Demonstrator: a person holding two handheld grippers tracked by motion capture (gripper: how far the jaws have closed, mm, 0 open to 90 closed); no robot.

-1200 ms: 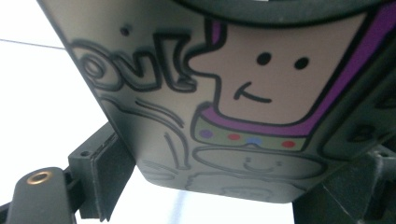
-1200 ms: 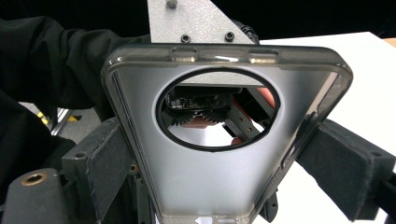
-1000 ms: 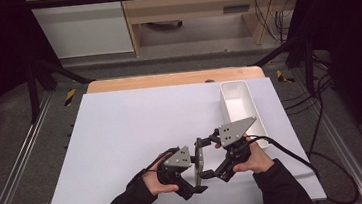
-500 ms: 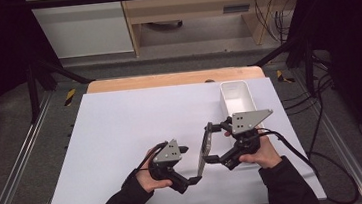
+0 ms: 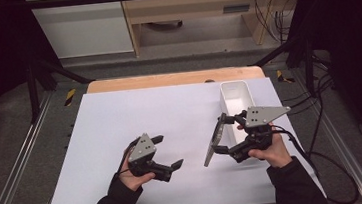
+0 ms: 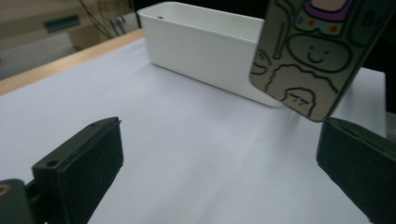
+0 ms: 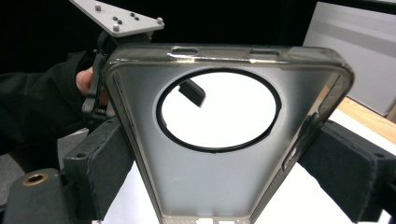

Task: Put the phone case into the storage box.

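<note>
A clear phone case [image 5: 215, 141] with cartoon line drawings on its back stands on edge above the table, and my right gripper [image 5: 221, 136] is shut on its two long sides. In the right gripper view the case [image 7: 210, 186] shows its inner face and round camera hole between both pads. My left gripper [image 5: 168, 151] hangs to the case's left, apart from it. Its jaws have just been opening, and nothing is between them. The left gripper view shows the case [image 6: 313, 51] ahead of the open left gripper [image 6: 224, 172], beyond its jaws.
A long white bin [image 5: 236, 94] stands just behind the right gripper, near the right edge of the white table top [image 5: 144, 110]. It appears close behind the case as the bin [image 6: 205, 51] in the left gripper view. A cable trails from the right gripper off the table's right side.
The two grippers were together at the case. The left one has let go and drawn off to the left, while the right one carried the case right, toward the bin.
</note>
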